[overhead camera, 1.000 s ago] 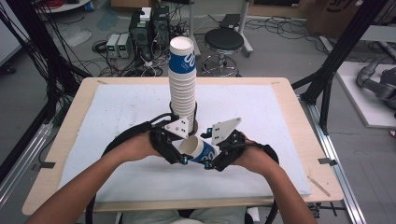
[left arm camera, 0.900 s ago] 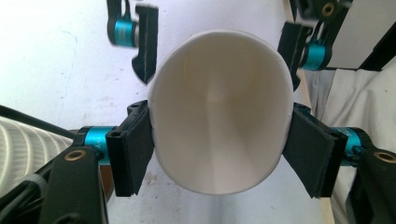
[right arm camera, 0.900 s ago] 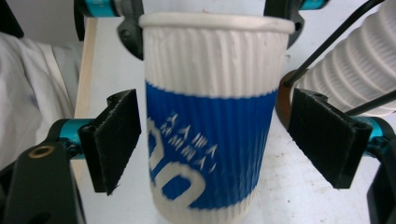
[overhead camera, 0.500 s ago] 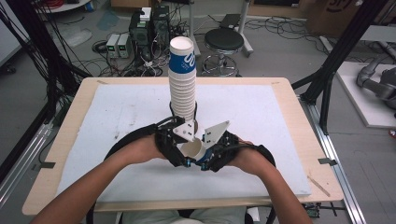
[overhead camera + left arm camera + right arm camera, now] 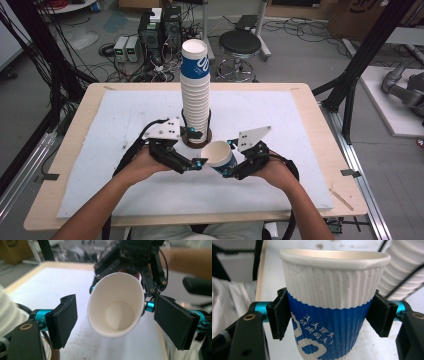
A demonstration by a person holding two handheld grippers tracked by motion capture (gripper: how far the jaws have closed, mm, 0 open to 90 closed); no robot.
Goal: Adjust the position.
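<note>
Paper cup point(image 5: 220, 156), white at the rim and blue lower down, sits tipped in the air just above the white mat point(image 5: 110, 175) on the worktop point(image 5: 75, 130), between the person's two hands near the front edge. Going left to right in the high view: the left gripper point(image 5: 199, 163) reaches in from the left, its tips just beside the cup's rim; its jaws have just been opening and stand apart, and in the left gripper view the cup point(image 5: 117, 307) shows its open mouth between the two black pads point(image 5: 65, 317) without either pad pressing on it. Behind the left gripper rises the tall stack of cups point(image 5: 195, 95), upright on a dark round base point(image 5: 196, 141) near the middle of the mat. To the right of the held cup, the right gripper point(image 5: 226, 171) comes in from the right hand point(image 5: 272, 170); its jaws are clamped on the cup's blue lower half, one pad point(image 5: 279, 315) on each side, as the right gripper view shows, with the stack point(image 5: 404, 270) at that view's upper right.
</note>
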